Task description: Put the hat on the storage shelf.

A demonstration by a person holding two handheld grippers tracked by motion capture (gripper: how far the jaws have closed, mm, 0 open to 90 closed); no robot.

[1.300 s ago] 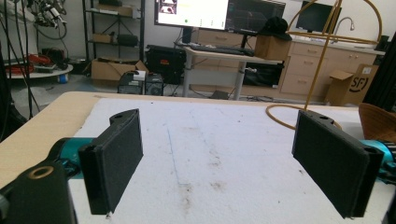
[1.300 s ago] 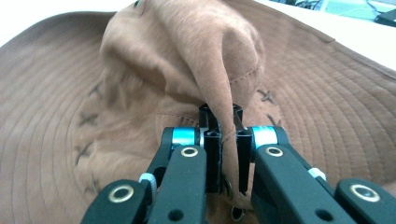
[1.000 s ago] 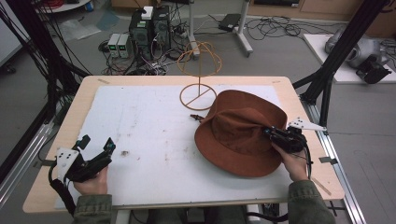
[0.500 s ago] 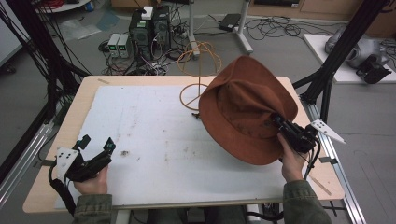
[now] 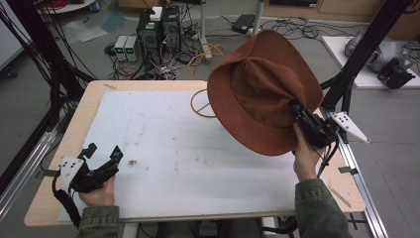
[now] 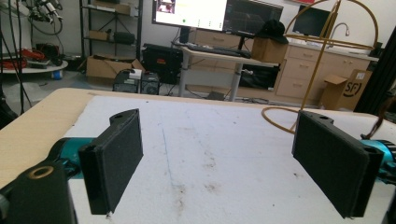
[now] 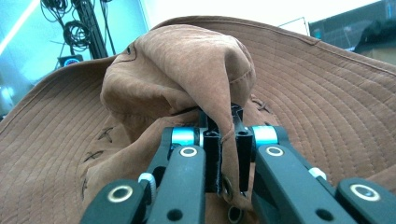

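A brown wide-brimmed hat [image 5: 262, 87] hangs tilted in the air above the table's right side, its crown facing the camera. My right gripper [image 5: 303, 115] is shut on a fold of the hat's crown; in the right gripper view the brown cloth [image 7: 205, 79] is pinched between the two black jaws of the right gripper [image 7: 224, 154]. My left gripper [image 5: 103, 151] rests low at the table's front left, open, nothing between its pads [image 6: 116, 154]. A thin wire hat stand [image 5: 203, 104] with a ring base sits at the table's back, partly hidden behind the hat.
A white foam sheet [image 5: 163, 148] covers most of the wooden table [image 5: 74, 134]. Black frame posts [image 5: 356, 64] rise at both sides. Cables and electronics boxes [image 5: 148, 34] lie on the floor beyond the table's far edge. The wire stand [image 6: 322, 51] rises ahead right of the left gripper.
My right gripper has lifted the hat off the table and tipped it up, carrying it up and back. The left gripper has stayed where it was.
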